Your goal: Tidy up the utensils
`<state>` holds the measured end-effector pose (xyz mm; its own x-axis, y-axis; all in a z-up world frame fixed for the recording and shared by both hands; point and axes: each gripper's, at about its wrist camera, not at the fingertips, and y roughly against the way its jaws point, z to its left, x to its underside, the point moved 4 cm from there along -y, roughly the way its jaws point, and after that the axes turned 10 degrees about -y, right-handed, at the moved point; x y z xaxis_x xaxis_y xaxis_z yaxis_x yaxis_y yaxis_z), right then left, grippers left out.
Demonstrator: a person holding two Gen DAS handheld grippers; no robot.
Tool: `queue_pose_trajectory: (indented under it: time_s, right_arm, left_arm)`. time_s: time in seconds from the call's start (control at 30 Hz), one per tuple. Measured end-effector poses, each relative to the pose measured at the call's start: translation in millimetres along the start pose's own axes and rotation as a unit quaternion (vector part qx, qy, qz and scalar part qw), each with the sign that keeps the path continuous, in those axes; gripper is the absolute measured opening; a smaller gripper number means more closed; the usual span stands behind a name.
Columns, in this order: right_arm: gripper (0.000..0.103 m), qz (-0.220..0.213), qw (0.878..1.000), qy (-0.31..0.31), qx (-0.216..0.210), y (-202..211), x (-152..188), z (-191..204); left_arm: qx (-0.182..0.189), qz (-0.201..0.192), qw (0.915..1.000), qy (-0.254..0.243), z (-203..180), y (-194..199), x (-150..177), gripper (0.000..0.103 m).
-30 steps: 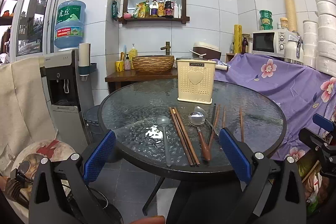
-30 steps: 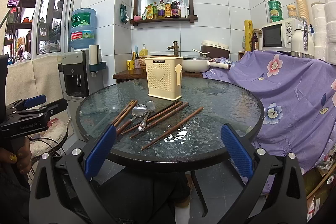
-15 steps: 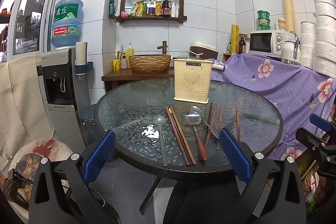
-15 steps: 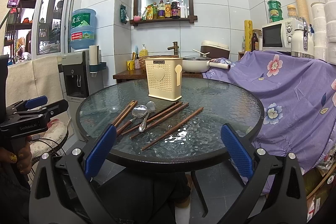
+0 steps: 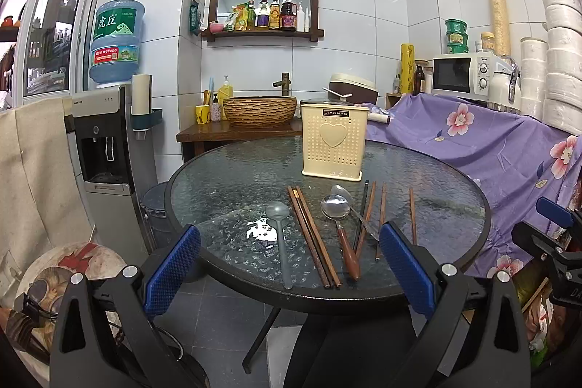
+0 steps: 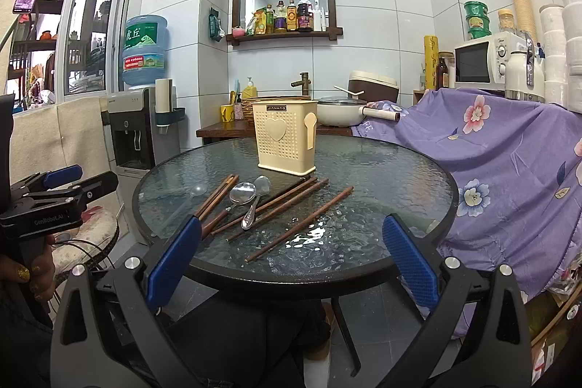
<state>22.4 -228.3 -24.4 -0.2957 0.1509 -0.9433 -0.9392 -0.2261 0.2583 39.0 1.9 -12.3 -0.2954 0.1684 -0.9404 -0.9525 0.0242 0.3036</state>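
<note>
The room is a small tiled kitchen with a round tabletop [image 5: 225, 184] of rippled dark glass in the middle. Compared with a second ago, my left view has moved a little closer and to the right, so the utensils sit more central; the right view is almost the same. Nothing on the glass has moved, so I judge the sorting is not yet begun.

The left gripper [image 5: 289, 270] is wide open and holds nothing, and the right gripper [image 6: 289, 260] is the same. Both hover before the near edge.

The cream holder [image 5: 333, 142] is a plastic box with small holes and a heart shape, standing upright at the far side. In front of it lie the wooden chopsticks [image 5: 313, 235], thin, brown and straight, some in a pair and some spread apart. Between them is a shiny metal spoon [image 5: 336, 210] with a wooden handle, and a second steel spoon [image 6: 257, 199]. A grey translucent spoon [image 5: 278, 224] lies apart at the left.
</note>
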Motion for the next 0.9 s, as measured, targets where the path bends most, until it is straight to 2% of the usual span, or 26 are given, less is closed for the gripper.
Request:
queue_pose_trajectory:
  time_s: [0.9]
  right_arm:
    - [0.098,0.0,1.0,0.0,0.0,-0.1,2.5,0.2]
  left_arm:
    - [0.002,-0.001,1.0,-0.001,-0.7,0.5,-0.5,0.097]
